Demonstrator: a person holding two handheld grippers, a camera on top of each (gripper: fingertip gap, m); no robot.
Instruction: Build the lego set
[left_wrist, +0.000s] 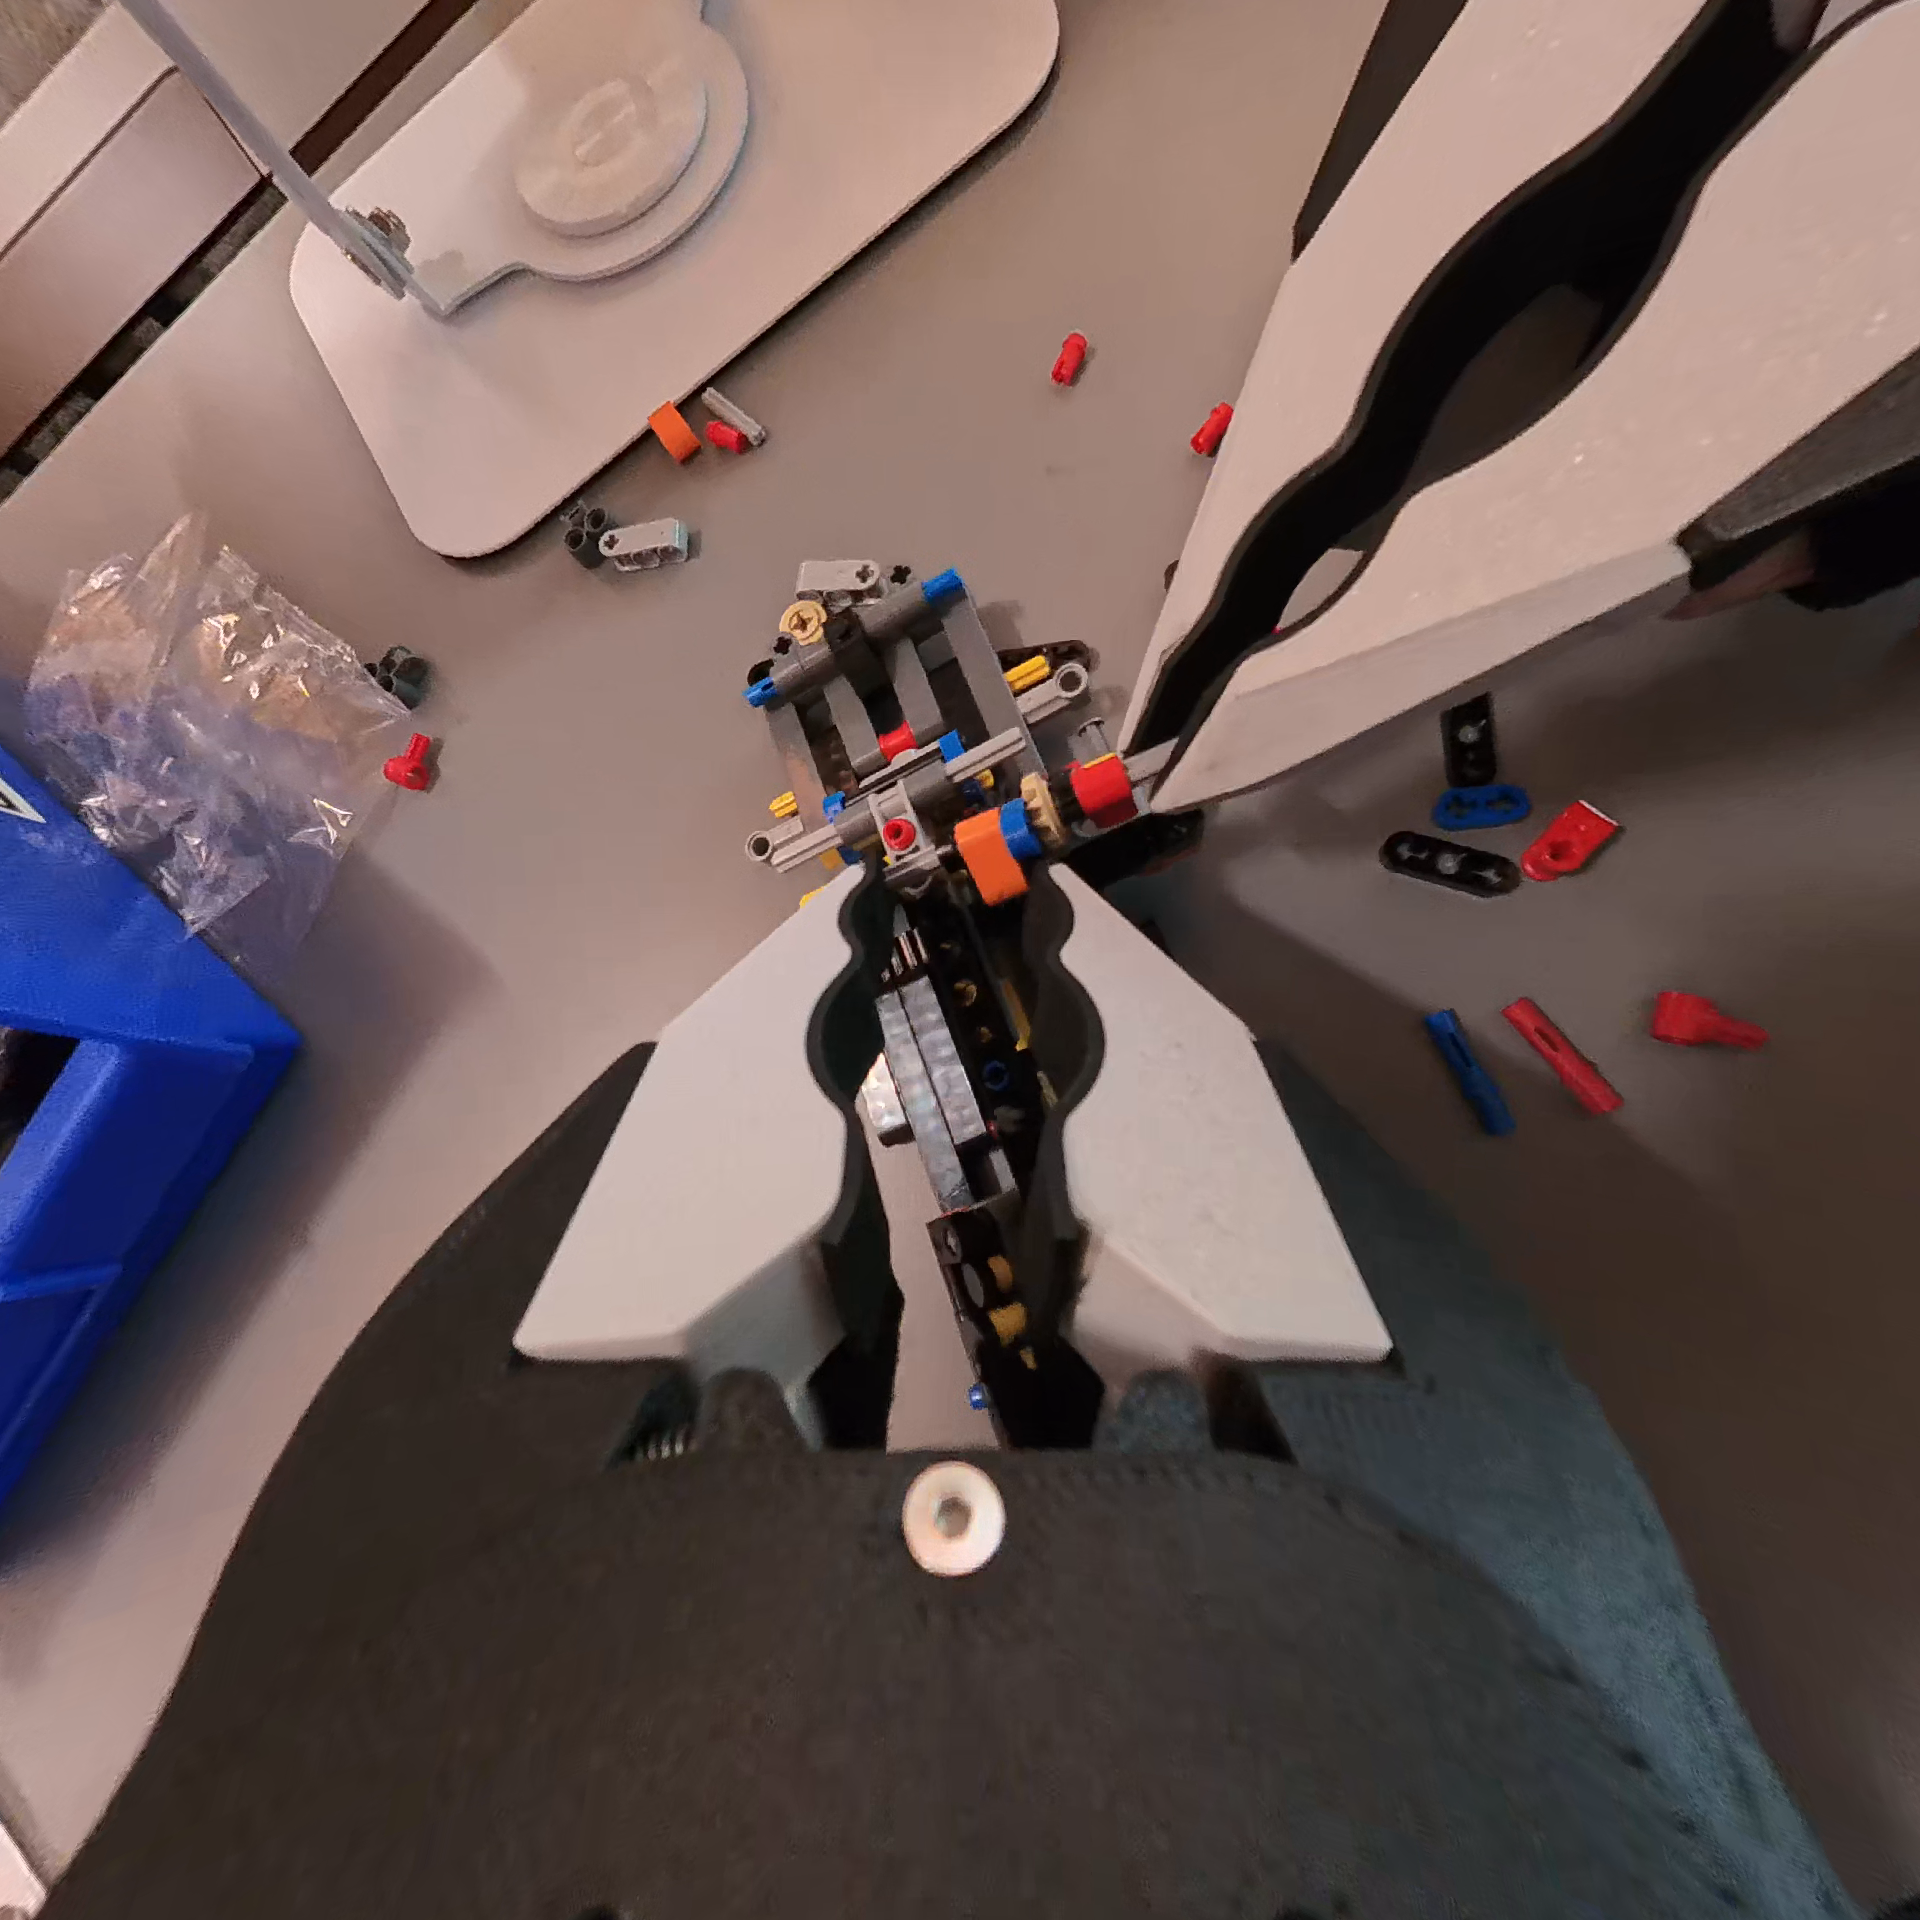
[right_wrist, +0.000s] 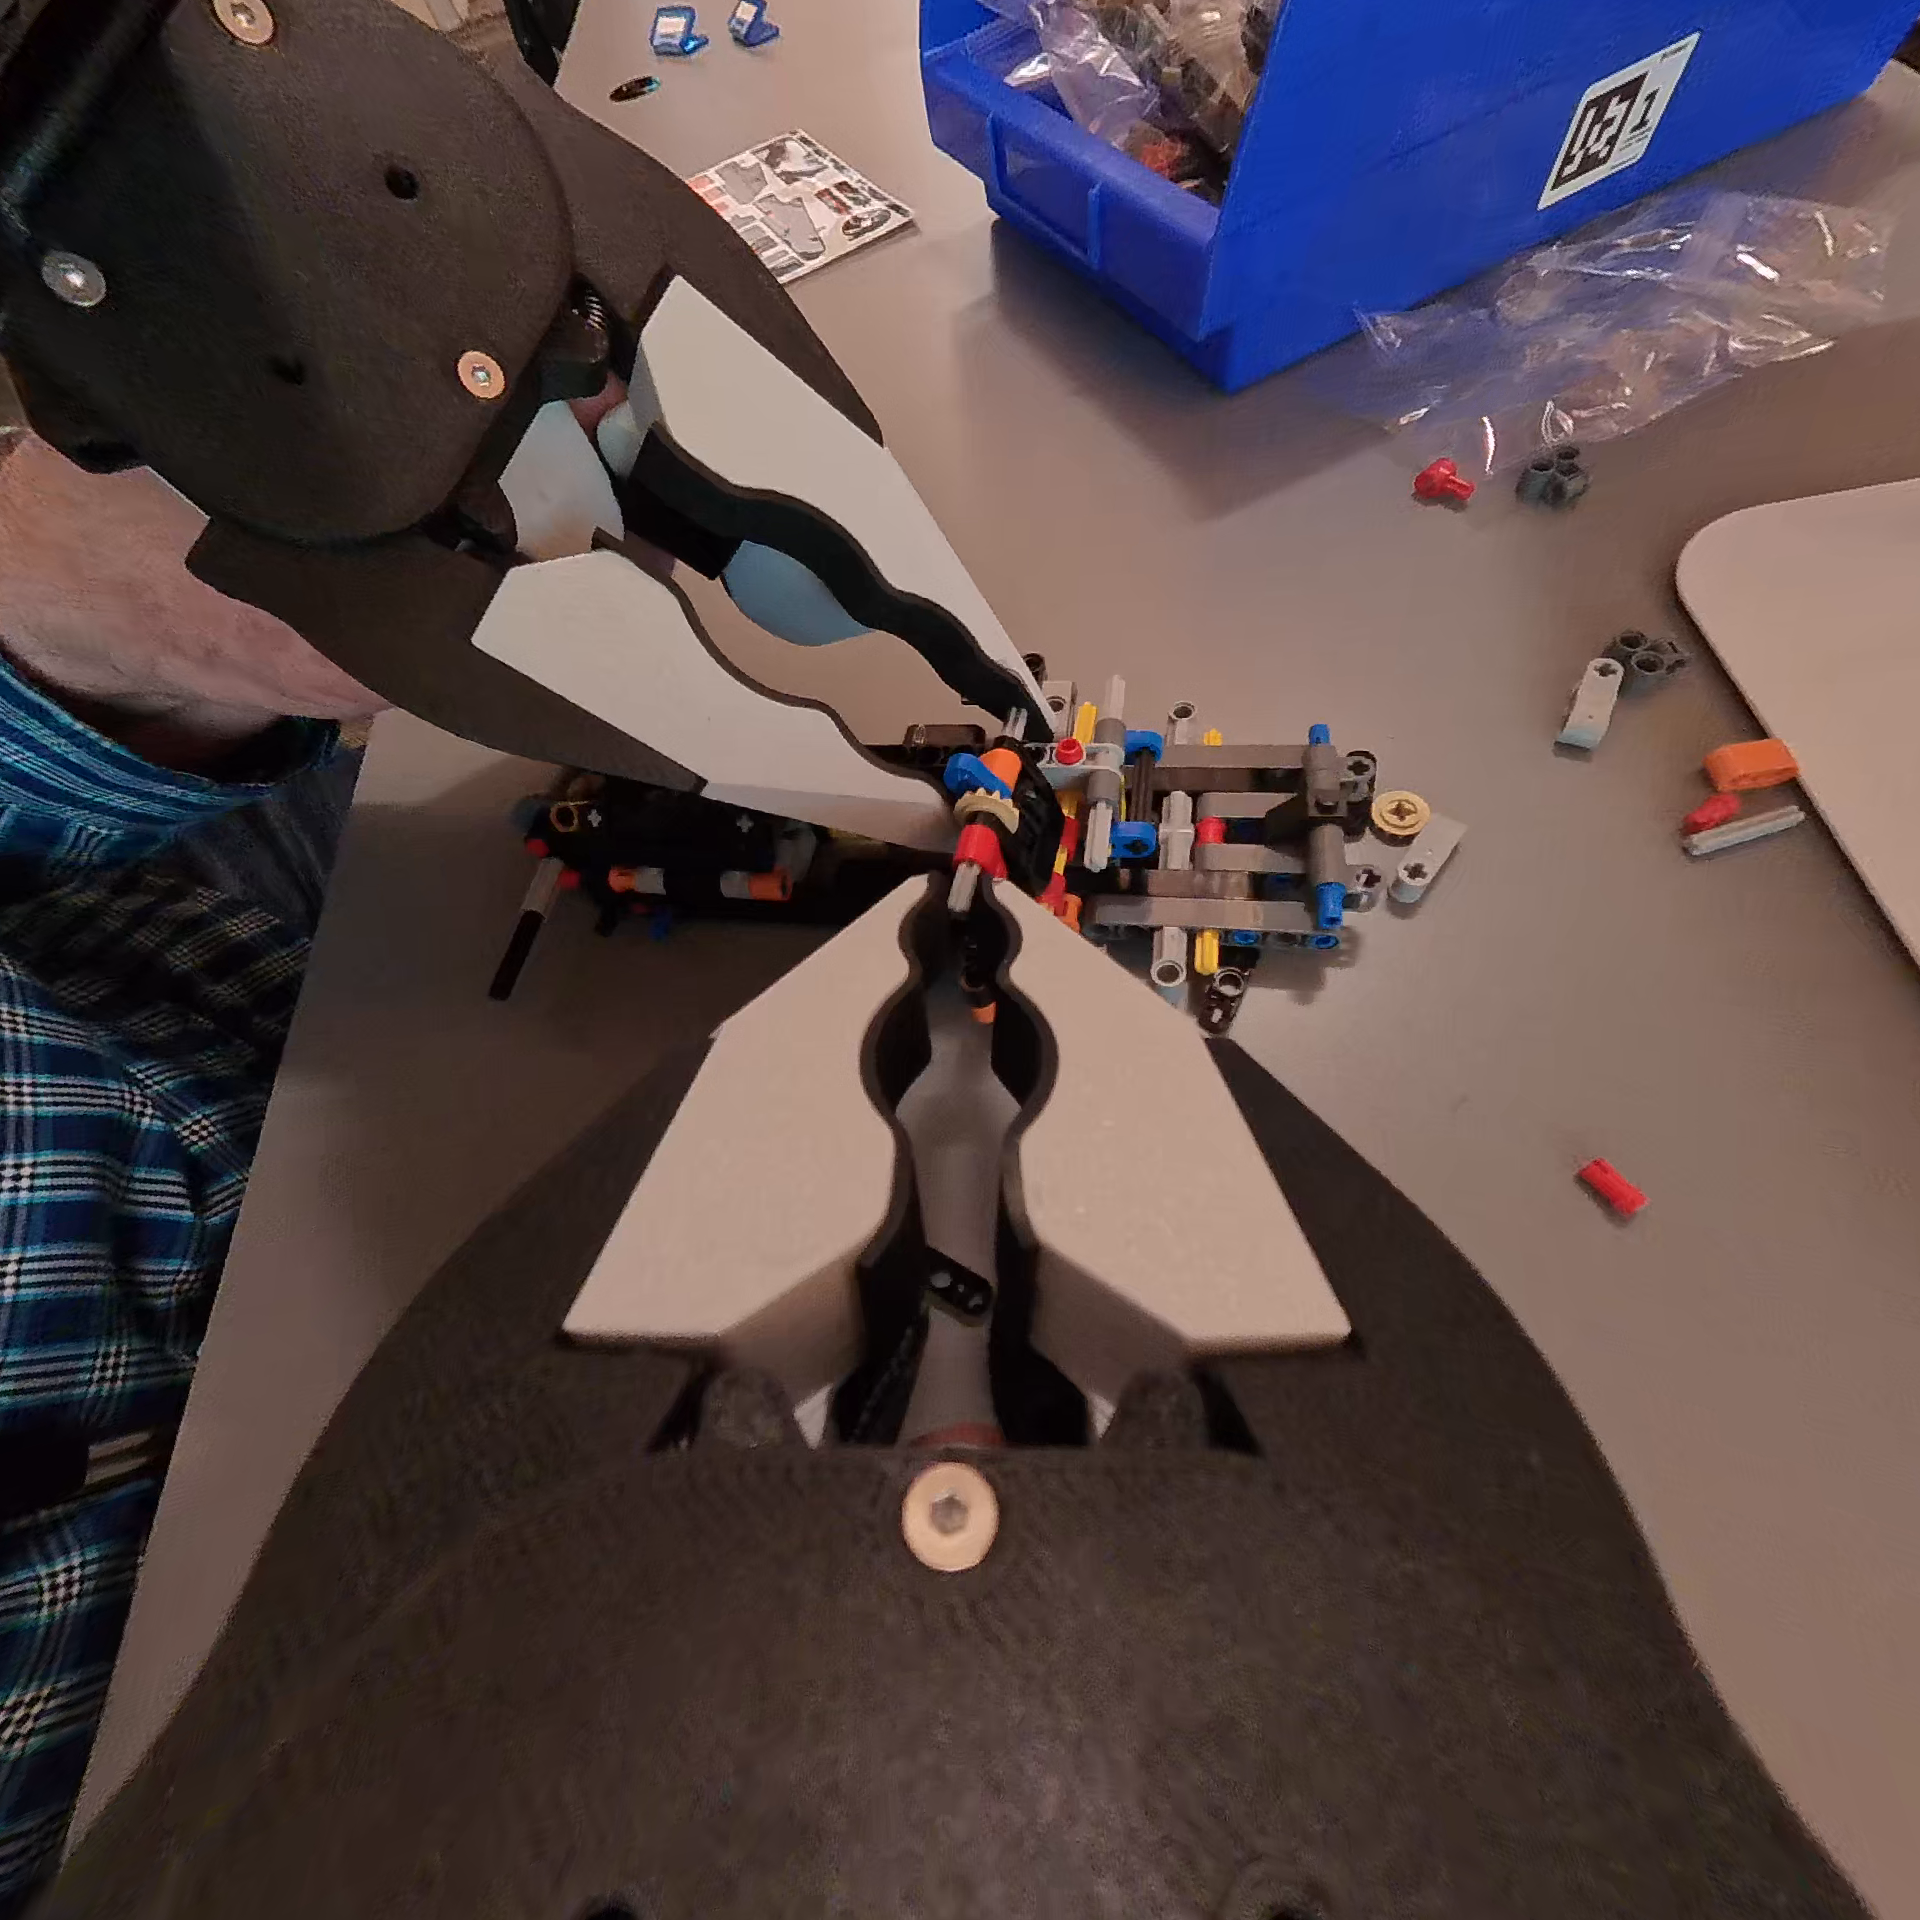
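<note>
The Lego model (left_wrist: 883, 686), a grey beam frame with blue, red and yellow pins on a black body, lies on the grey table. My left gripper (left_wrist: 961, 883) is shut on its near part, and the black body runs back between the fingers. A grey axle (left_wrist: 1138, 764) with a red bush (left_wrist: 1101, 784), tan gear and orange piece sticks out on the right. My right gripper (left_wrist: 1153, 774) comes in from the upper right. In the right wrist view, the right gripper (right_wrist: 966, 888) is shut on the axle end (right_wrist: 961, 894) below the red bush (right_wrist: 977, 847). The left gripper (right_wrist: 997, 774) grips the model (right_wrist: 1226, 831) from the upper left.
A blue bin (left_wrist: 104, 1091) (right_wrist: 1403, 187) and clear parts bags (left_wrist: 197, 707) (right_wrist: 1621, 312) are on the table. A white stand base (left_wrist: 623, 208) lies behind the model. Loose red, blue and black pieces (left_wrist: 1496, 831) are scattered right of it. A sticker sheet (right_wrist: 800, 203) and a person's plaid sleeve (right_wrist: 104, 1039) show. Less than 4 cm separates the two grippers' tips.
</note>
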